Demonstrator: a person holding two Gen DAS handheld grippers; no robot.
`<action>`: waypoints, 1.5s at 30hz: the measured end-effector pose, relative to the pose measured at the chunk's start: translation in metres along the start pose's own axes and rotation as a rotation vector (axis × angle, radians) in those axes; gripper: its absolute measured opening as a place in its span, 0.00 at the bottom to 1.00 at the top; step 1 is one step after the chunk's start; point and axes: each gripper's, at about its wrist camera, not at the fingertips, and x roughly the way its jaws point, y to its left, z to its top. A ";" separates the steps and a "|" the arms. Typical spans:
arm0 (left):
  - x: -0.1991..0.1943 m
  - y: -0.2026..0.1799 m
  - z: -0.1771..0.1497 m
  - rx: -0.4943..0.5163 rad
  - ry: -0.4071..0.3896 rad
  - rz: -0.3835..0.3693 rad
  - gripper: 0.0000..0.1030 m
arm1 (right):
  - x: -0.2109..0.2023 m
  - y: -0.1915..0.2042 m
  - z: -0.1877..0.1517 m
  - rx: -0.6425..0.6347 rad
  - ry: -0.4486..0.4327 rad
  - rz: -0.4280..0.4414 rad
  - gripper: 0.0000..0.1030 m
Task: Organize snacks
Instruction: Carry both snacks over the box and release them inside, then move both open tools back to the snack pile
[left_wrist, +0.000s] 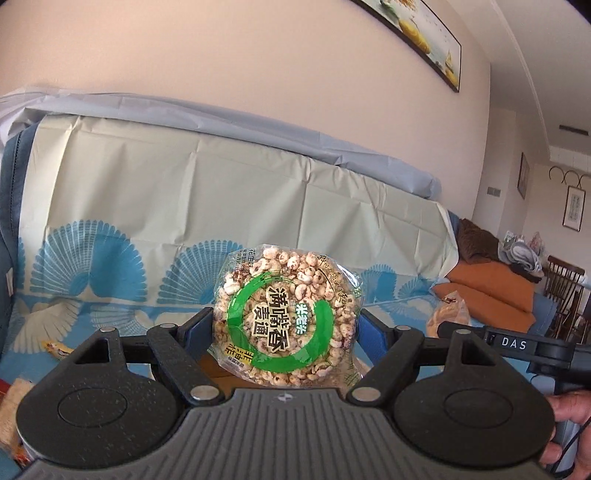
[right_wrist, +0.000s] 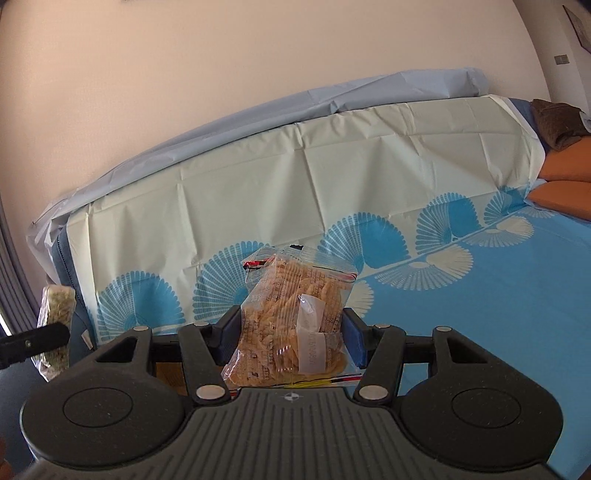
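My left gripper (left_wrist: 284, 325) is shut on a round puffed-grain cake pack (left_wrist: 284, 314) with a green ring label, held upright in the air. My right gripper (right_wrist: 291, 332) is shut on a clear bag of yellow-orange crisps (right_wrist: 295, 317), also held up. The crisp bag (left_wrist: 448, 310) and the right gripper's black body (left_wrist: 517, 345) show at the right of the left wrist view. The grain cake pack (right_wrist: 55, 325) shows edge-on at the far left of the right wrist view, with the left gripper's finger (right_wrist: 40, 339) across it.
A sofa covered by a blue and pale cloth with fan patterns (left_wrist: 184, 206) fills the background in both views. Orange cushions (left_wrist: 487, 295) and a brown blanket lie at its right end. A snack wrapper (left_wrist: 55, 349) lies on the seat at left. A wooden chair (left_wrist: 561, 284) stands far right.
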 end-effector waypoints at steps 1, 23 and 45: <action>0.001 0.001 -0.010 -0.014 0.005 -0.003 0.82 | 0.001 0.000 0.000 -0.008 0.002 -0.008 0.57; 0.037 0.014 -0.024 -0.085 0.114 0.040 0.82 | 0.021 0.041 -0.009 -0.200 0.031 -0.026 0.57; 0.038 0.008 -0.026 -0.076 0.149 0.001 0.88 | 0.026 0.048 -0.011 -0.188 0.051 -0.064 0.83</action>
